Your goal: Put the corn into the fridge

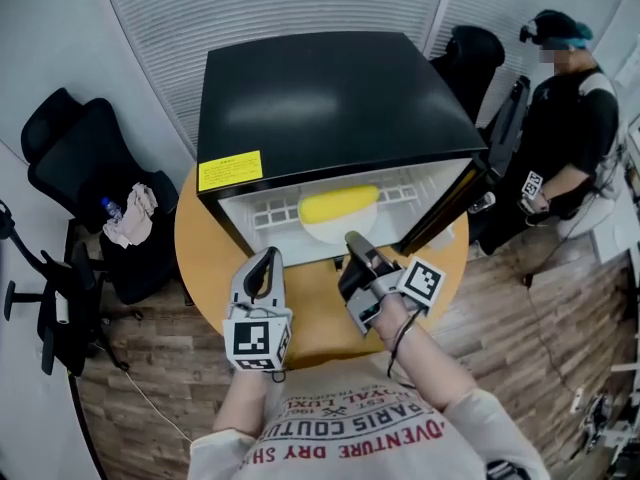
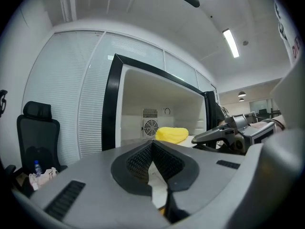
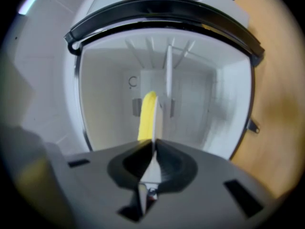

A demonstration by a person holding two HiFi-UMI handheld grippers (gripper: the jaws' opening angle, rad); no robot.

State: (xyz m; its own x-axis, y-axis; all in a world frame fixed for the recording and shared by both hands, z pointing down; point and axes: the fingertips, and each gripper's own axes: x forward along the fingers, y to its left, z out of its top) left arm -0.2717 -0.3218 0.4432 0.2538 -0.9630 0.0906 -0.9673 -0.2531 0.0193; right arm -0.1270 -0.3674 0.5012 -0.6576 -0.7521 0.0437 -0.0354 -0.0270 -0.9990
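Note:
The yellow corn [image 1: 340, 206] lies on the white shelf inside the black mini fridge [image 1: 330, 98], whose door [image 1: 447, 206] stands open to the right. In the left gripper view the corn [image 2: 172, 134] rests deep in the white interior, near the rear fan. The corn [image 3: 147, 113] also shows past the right gripper's tips. My left gripper [image 1: 268, 255] [image 2: 152, 143] hovers in front of the fridge opening, shut and empty. My right gripper [image 1: 352, 239] [image 3: 153, 142] is just outside the opening, its jaws together with nothing between them. The right gripper [image 2: 212, 136] shows at the right of the left gripper view.
The fridge stands on a round wooden table [image 1: 200, 238]. A black office chair [image 1: 95, 183] at the left holds a water bottle [image 1: 112, 208] and a cloth. A person [image 1: 565, 138] stands at the right beyond the open door.

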